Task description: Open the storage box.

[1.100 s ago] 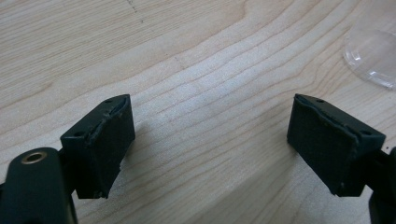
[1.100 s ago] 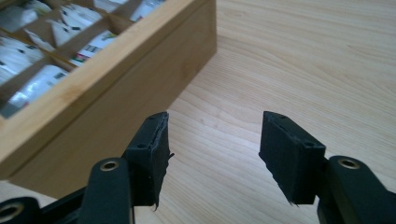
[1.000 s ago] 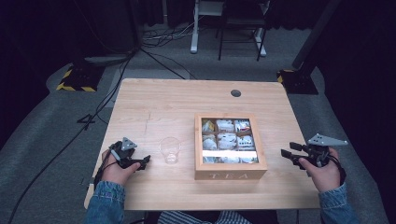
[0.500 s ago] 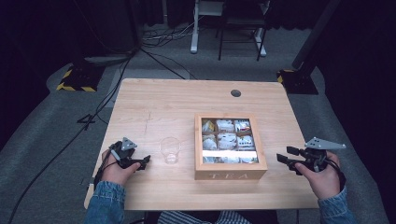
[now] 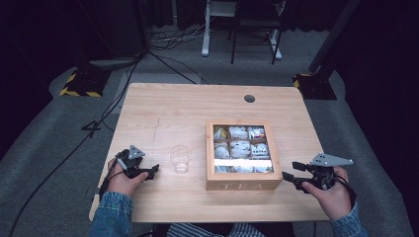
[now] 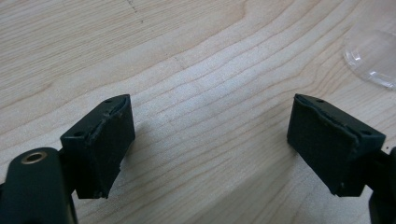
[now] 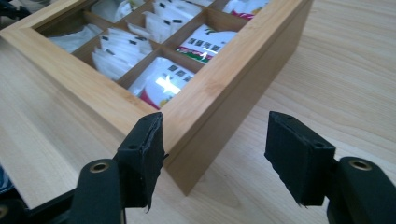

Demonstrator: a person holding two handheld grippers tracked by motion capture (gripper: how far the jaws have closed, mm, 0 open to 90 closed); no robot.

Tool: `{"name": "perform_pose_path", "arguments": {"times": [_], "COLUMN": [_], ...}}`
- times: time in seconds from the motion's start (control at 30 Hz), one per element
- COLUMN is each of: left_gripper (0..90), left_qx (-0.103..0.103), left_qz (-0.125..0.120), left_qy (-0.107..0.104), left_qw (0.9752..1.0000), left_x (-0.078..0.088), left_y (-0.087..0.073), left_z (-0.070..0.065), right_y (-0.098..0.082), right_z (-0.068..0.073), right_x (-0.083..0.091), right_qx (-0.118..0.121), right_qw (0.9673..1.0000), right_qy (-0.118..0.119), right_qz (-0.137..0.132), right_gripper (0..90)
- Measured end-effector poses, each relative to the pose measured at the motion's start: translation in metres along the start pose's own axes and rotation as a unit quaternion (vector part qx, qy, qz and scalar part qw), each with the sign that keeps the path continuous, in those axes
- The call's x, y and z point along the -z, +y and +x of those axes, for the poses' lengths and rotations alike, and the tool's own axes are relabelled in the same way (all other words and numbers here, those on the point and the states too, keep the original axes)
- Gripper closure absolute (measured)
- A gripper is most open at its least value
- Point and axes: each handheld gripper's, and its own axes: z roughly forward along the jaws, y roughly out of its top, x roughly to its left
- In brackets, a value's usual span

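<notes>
The wooden tea box (image 5: 244, 155) stands on the right half of the table (image 5: 183, 113), near the person's edge. Its near wall bears the word "TEA" in pale capitals. The top is a wooden frame over a clear pane, which catches a bright band of glare across the near row. Beneath it, wooden dividers form a grid of compartments, each holding tea bags (image 7: 161, 81) in paper sachets. Most sachets are white with small dark marks; two in the right gripper view show a red-and-white design with green, and the printing on them is too small to read.

The right gripper (image 5: 295, 174) is held level just right of the box's near right corner, close to it but apart. In the right gripper view that corner rises between the two black pads (image 7: 142, 156); neither pad presses on the wood. The jaws stand partly open, have just been opening, and grip nothing.

The left gripper (image 5: 152, 169) rests at the near left of the table, pointing right toward a clear drinking glass (image 5: 180, 158). Its jaws stand wide apart over bare wood, holding nothing. The glass stands upright between the left gripper and the box, touching neither.

A round cable port (image 5: 249, 98) sits in the far right of the tabletop. Nothing stands between the right gripper and the box.
</notes>
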Motion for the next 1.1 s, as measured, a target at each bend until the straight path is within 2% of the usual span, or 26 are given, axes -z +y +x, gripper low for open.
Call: {"name": "perform_pose_path", "arguments": {"times": [0.17,0.53,0.87,1.1], "left_gripper": [15.4,15.4,15.4,15.4], "left_qx": [0.000,-0.001,0.000,-0.001], "left_qz": [0.000,0.000,0.000,0.000], "left_qy": [0.000,0.000,0.000,0.000], "left_qw": [1.0000,1.0000,1.0000,1.0000], "left_x": [0.000,0.000,0.000,0.000], "left_y": [0.000,0.000,0.000,0.000], "left_z": [0.000,0.000,0.000,0.000], "right_y": [-0.002,-0.006,-0.008,-0.007], "right_z": [0.010,0.019,0.022,0.026], "right_x": [-0.004,-0.017,-0.023,-0.023], "right_qx": [0.015,0.037,0.052,0.071], "right_qw": [0.9997,0.9982,0.9971,0.9961], "right_qy": [0.019,0.037,0.035,0.019], "right_qz": [0.009,0.029,0.041,0.049], "right_gripper": [37.9,38.2,42.0,44.6]}}
